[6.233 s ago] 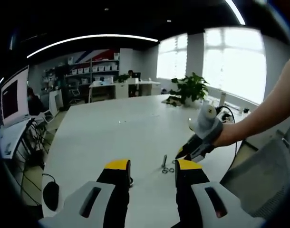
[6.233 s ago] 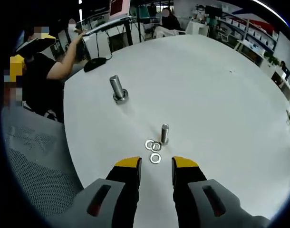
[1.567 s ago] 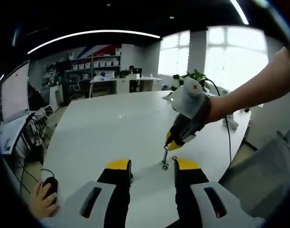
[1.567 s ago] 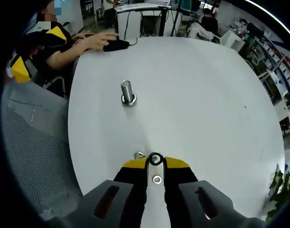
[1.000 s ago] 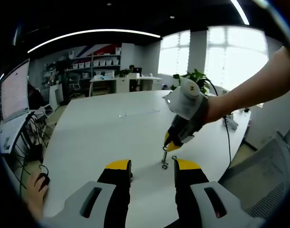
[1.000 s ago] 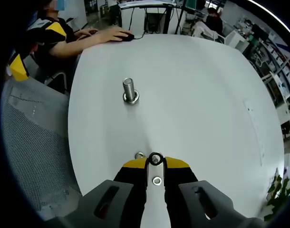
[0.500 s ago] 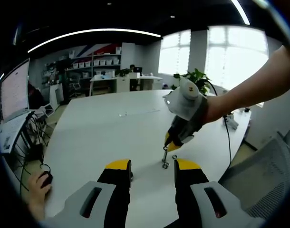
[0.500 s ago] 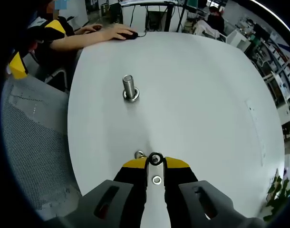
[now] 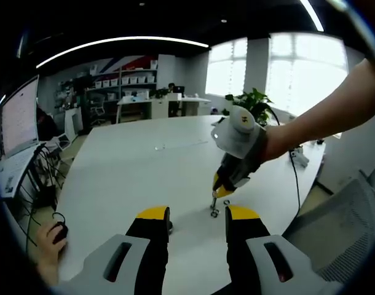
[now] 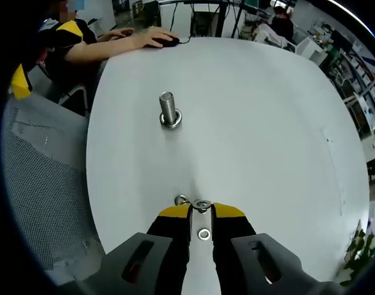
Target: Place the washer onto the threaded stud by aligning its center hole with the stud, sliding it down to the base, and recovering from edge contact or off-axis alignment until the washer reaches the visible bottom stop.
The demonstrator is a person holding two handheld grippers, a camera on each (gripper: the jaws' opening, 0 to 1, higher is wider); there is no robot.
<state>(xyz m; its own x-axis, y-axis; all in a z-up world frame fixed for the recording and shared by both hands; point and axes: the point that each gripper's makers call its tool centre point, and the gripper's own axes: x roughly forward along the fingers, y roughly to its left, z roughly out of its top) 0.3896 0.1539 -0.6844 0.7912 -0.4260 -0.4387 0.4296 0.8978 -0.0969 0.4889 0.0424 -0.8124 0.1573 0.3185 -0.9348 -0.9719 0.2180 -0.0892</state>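
Two-jaw handheld tools, grey moulded plastic bodies with a slanted oblong slot in each arm. Left gripper (image 9: 197, 216): black jaws capped in yellow at the tips, broad and blocky, grey shoulders flaring out below. Right gripper (image 10: 201, 212): same black jaws with yellow caps and the same grey slotted shoulders; seen from the left gripper view (image 9: 222, 190) as a rounded pale-grey housing with a small yellow-and-black mark on top, tapering to a dark neck and yellow-tipped jaws. Bare forearm (image 9: 326, 117) behind that housing, no sleeve visible on it
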